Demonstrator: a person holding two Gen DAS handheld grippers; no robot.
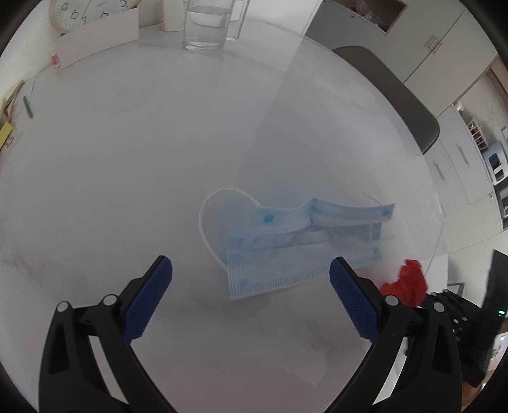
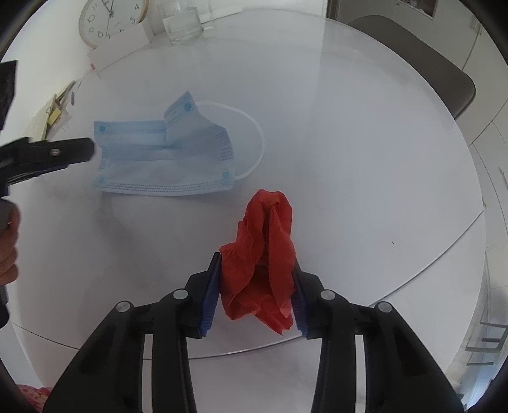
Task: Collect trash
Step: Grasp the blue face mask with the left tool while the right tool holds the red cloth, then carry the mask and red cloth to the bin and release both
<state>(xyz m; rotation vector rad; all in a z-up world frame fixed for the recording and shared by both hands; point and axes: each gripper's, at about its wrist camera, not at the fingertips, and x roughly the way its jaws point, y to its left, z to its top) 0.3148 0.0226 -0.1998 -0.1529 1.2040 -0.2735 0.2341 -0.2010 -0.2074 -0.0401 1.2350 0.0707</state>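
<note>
A blue face mask [image 1: 295,247] with a white ear loop lies crumpled on the white round table [image 1: 127,159]. My left gripper [image 1: 250,270] is open just in front of the mask, its blue pads [image 1: 149,301] on either side of its near edge. In the right wrist view the mask [image 2: 165,159] lies left of centre, with the left gripper's finger [image 2: 57,152] at its left end. My right gripper [image 2: 257,279] is shut on a crumpled red paper [image 2: 266,260] and holds it above the table. The red paper also shows in the left wrist view [image 1: 406,282].
A glass of water [image 1: 206,25], a white clock [image 1: 73,12] and a white card [image 1: 98,38] stand at the table's far side. Papers and a pen [image 1: 28,106] lie at the far left. A dark chair [image 1: 397,92] stands beyond the right edge, with cabinets [image 1: 444,41] behind.
</note>
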